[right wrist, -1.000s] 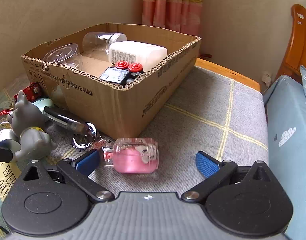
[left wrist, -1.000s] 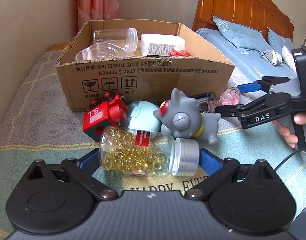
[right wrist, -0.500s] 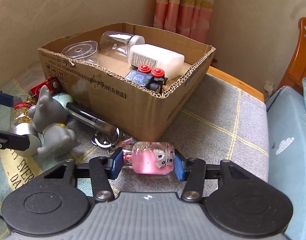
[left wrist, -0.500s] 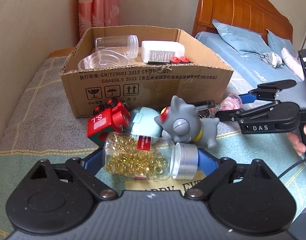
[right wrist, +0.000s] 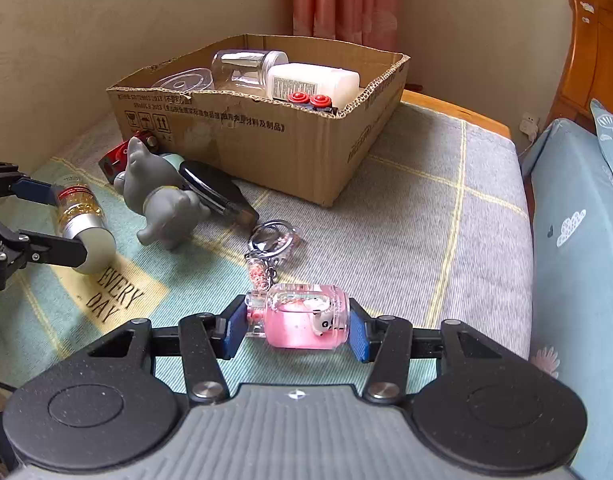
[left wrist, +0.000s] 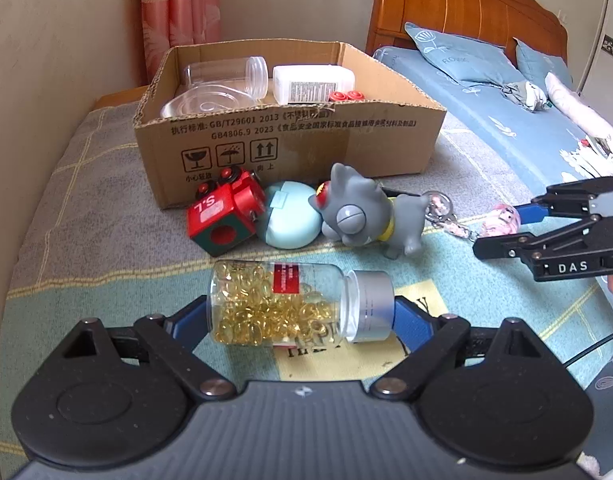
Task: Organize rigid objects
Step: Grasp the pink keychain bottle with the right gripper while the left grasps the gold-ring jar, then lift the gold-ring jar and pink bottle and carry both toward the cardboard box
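Rigid objects, loose lot on a bedspread, sorting in progress. Right gripper (right wrist: 296, 330): a second earlier its jaws stood wide around the pink liquid keychain bottle (right wrist: 302, 320); they had since clamped on it end to end, and the bottle appeared lifted slightly, its key rings (right wrist: 272, 240) trailing just ahead on the cloth. Left gripper (left wrist: 302, 316): jaws closing on the capsule bottle (left wrist: 282, 304) lying crosswise between them, blue pads (left wrist: 410, 320) at or very near its base and grey cap; firm contact could not be confirmed. Just beyond that bottle: red cube (left wrist: 222, 220), pale blue round case (left wrist: 292, 220) and grey cat figurine (left wrist: 366, 216), side by side; a dark pen-like item (right wrist: 218, 192) lay behind the figurine. Farther out: cardboard box (left wrist: 306, 140), already holding a clear jar (left wrist: 226, 76), a clear lid (left wrist: 202, 102), a white bottle (left wrist: 312, 84) and a red-knobbed item (left wrist: 346, 96). Assessment: one item secured and ready for carriage to the box, a second nearly so; four or more remained outside.
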The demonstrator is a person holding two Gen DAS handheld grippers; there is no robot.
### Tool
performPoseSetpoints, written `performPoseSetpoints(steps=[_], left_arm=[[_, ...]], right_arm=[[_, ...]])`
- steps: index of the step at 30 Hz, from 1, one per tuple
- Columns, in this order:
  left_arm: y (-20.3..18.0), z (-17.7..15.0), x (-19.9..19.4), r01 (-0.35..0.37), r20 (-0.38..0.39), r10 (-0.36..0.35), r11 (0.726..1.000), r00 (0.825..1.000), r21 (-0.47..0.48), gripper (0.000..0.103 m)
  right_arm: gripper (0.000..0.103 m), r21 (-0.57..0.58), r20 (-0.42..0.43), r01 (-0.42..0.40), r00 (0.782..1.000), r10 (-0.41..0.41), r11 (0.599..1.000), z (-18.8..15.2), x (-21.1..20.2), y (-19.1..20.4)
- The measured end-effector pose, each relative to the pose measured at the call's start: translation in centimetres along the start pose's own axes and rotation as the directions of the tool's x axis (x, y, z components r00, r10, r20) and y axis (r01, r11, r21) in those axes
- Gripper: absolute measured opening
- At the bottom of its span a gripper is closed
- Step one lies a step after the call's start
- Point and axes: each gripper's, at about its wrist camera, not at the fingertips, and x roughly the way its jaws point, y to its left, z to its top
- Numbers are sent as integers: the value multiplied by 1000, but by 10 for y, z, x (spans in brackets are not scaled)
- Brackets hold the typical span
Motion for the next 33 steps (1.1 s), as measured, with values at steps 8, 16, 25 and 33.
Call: performPoseSetpoints(steps=[8,16,25,33], left_arm=[[-4,3,5,-29,5,29,1000,1000,11,93],[-3,4,5,-26,-12,27,999,1000,28,93],[-6,12,-12,-6,-67,15,991,998,134,92],[-9,31,-36,12,-49,-4,985,999,171,92]], right_arm=[[59,10,12,43,999,-43,999,-2,0,7],[56,17,4,67,998,-67,998,-1,1,10],[56,-30,-7,59,998,-59,998,16,-15,5],[56,-105,5,46,999,-45,993,35,-40,1]])
